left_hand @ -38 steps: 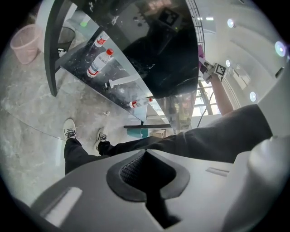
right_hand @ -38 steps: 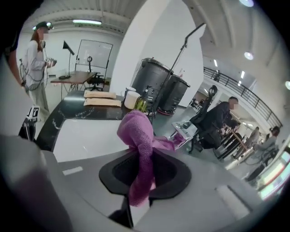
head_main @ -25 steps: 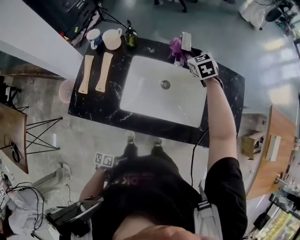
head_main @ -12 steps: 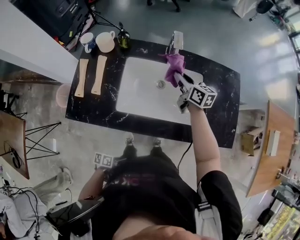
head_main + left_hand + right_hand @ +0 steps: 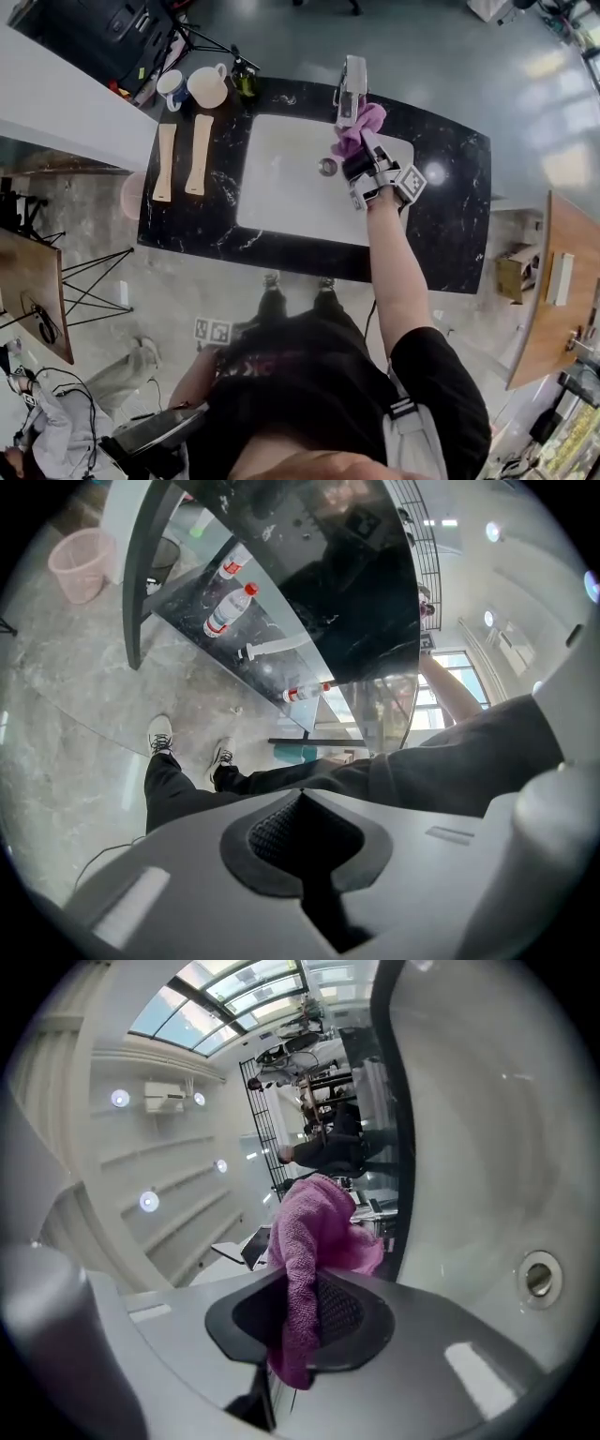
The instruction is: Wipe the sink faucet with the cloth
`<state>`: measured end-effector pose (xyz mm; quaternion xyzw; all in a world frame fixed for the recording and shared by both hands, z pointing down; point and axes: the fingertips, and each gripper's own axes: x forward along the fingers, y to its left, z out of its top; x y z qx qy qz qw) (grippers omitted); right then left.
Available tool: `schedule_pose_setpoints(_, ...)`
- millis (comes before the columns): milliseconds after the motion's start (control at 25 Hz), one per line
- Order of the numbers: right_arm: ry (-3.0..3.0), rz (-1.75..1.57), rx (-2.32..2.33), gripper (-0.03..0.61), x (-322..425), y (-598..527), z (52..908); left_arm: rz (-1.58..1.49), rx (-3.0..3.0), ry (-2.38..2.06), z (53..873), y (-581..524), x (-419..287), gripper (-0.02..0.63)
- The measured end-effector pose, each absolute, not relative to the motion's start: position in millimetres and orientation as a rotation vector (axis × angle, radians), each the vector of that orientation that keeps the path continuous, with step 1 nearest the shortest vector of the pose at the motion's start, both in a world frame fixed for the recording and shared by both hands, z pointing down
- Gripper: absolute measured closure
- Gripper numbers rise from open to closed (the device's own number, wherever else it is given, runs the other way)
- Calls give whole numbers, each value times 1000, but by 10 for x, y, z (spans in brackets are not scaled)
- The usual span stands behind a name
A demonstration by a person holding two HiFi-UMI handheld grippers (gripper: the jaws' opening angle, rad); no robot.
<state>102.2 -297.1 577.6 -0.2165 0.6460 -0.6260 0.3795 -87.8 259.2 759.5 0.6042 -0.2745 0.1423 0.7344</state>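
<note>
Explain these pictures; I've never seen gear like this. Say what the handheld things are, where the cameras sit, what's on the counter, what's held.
No robot: a person at a black counter holds a two-jaw gripper in each hand. The top-down picture is from a head camera; the other two from cameras on the grippers. The counter has a white sink, a faucet, two mugs, a dark bottle and two wooden pieces. The right gripper is shut on a purple cloth beside the faucet. The left gripper is shut, empty, low by the person's legs.
</note>
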Motion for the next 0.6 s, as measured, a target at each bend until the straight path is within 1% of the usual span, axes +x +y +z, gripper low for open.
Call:
schedule_pose_setpoints(400, 1642, -1620, -576, 506, 943, -3769, 5774, 332, 1312, -600, 7622, 2649, -868, 613)
schedule_pose_setpoints(600, 1639, -1618, -554, 508, 935, -3693, 5723, 294, 1288, -611, 7656, 2655, -911, 614)
